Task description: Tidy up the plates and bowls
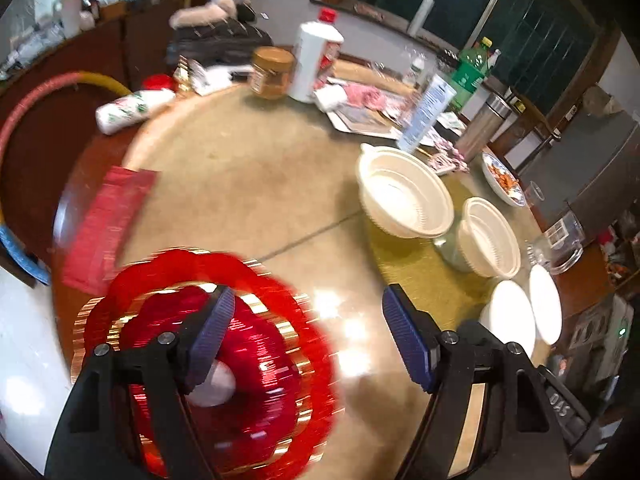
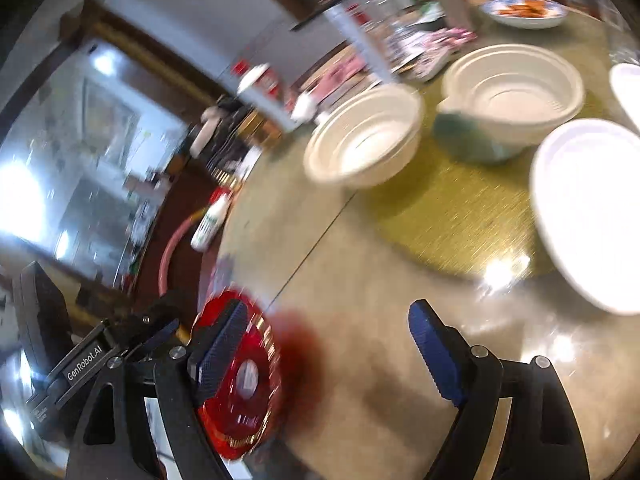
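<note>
A stack of red scalloped plates (image 1: 256, 364) with gold rims lies on the round table (image 1: 248, 184) at the near left, blurred. My left gripper (image 1: 308, 336) is open; its left finger hangs over the red stack, with bare table between the pads. Two white bowls (image 1: 404, 196) (image 1: 490, 236) and two white plates (image 1: 512, 316) sit to the right. In the right wrist view my right gripper (image 2: 328, 348) is open over bare table, the red plates (image 2: 244, 380) behind its left finger. The white bowls (image 2: 364, 140) (image 2: 516, 96) and a white plate (image 2: 592, 208) lie ahead.
The far side is crowded: a brown jar (image 1: 272, 72), a white bottle (image 1: 314, 60), a green bottle (image 1: 470, 72), a steel flask (image 1: 484, 124), papers. A patterned dish with orange food (image 1: 502, 178) and a glass jug (image 1: 560, 244) stand right. A red packet (image 1: 108, 224) lies left.
</note>
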A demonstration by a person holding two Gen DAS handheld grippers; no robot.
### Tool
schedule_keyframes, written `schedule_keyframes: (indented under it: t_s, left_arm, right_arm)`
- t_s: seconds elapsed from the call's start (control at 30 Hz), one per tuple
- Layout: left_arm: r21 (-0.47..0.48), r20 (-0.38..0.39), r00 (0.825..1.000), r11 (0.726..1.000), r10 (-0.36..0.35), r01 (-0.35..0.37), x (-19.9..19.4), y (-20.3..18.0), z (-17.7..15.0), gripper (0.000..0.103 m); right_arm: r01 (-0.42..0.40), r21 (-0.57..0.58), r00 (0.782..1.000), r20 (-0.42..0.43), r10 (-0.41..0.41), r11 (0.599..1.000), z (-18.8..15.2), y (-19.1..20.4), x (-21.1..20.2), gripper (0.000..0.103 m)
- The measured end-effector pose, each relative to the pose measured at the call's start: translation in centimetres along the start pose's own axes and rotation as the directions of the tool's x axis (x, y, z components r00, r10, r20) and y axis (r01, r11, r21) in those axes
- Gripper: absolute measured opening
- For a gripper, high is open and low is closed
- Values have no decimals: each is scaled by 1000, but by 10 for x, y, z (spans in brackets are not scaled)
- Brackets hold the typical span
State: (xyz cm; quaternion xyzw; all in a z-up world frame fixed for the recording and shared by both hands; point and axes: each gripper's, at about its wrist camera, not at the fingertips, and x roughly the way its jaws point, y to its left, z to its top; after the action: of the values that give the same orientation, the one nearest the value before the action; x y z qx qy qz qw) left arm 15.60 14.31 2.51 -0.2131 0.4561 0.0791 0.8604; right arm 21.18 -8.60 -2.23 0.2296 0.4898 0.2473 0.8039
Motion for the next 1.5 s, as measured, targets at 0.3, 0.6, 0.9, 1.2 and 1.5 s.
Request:
schedule_keyframes:
  t_s: [0.3,0.6,0.9,1.2,1.5]
  left_arm:
    - [-55,-36,999,998,30,-32,56,-47,42,76]
    - [-143,-92,991,983,101,-114,118,-51,64,76]
    - [-144,-123,981,976,148,-166,148,-53,66,76]
    - [-49,-144,977,985,155,-163,156,-67,59,14]
    - [-14,-105,986,991,133,-135,113,-65,33,15]
  right_arm:
    - [-34,174,999,12,32,984,66,-30,32,86]
    - [22,217,1000,-15,-20,976,100,-37,70,76]
    - [113,228,994,-23,-111,967,107,-45,87,65]
    - [151,188,988,-59,-142,971,95,-42,98,14]
    - [125,121,992,-10,-125,985,63,-26,58,14]
